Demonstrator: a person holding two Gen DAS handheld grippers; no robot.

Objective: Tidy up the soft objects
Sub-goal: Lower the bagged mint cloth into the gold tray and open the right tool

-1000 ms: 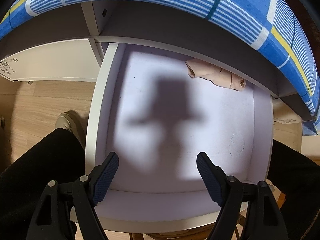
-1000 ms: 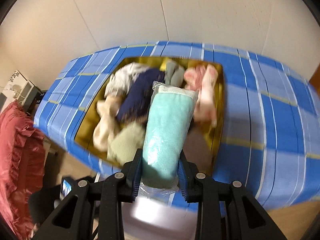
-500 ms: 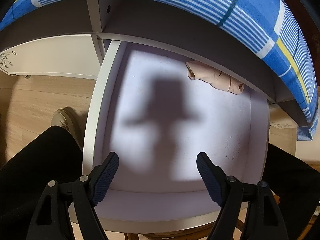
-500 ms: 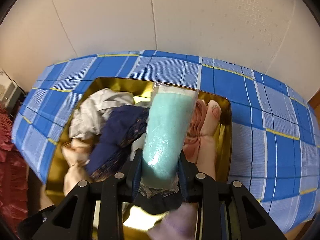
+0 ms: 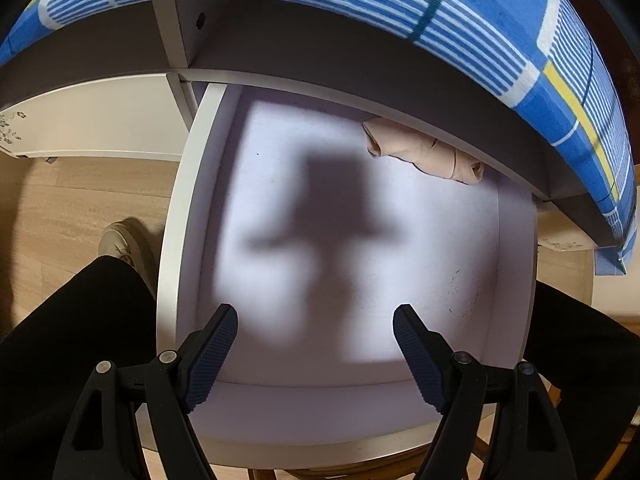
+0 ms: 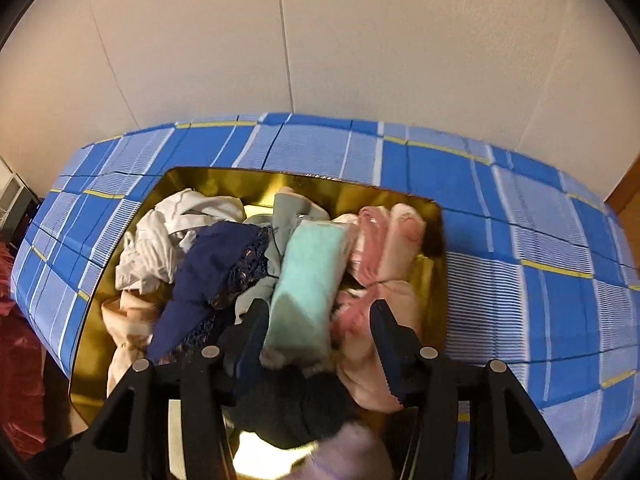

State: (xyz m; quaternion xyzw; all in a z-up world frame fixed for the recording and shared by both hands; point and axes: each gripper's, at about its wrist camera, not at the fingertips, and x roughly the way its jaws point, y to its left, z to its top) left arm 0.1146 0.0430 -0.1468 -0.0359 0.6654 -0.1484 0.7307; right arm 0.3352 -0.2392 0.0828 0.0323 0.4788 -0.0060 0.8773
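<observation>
In the right wrist view a gold tray (image 6: 384, 194) on the blue checked tablecloth (image 6: 520, 240) holds a heap of soft clothes: white cloth (image 6: 168, 232), navy lace fabric (image 6: 212, 276), pink socks (image 6: 384, 248) and a mint towel in clear wrap (image 6: 308, 284). My right gripper (image 6: 316, 320) is open, its jaws apart on both sides of the towel, which lies on the heap. In the left wrist view my left gripper (image 5: 316, 320) is open and empty above an open white drawer (image 5: 172, 240). A beige rolled cloth (image 5: 424, 152) lies at the drawer's back right.
The tabletop with its blue cloth (image 5: 520, 40) overhangs the back of the drawer. The person's black-trousered legs (image 5: 68, 340) flank the drawer, with a shoe (image 5: 118, 240) on the wooden floor. A cream wall (image 6: 320, 40) stands behind the table.
My right gripper carried the mint towel over the gold tray, then opened; the towel now rests on the heap. The left gripper stayed open, drifting slightly over the drawer.
</observation>
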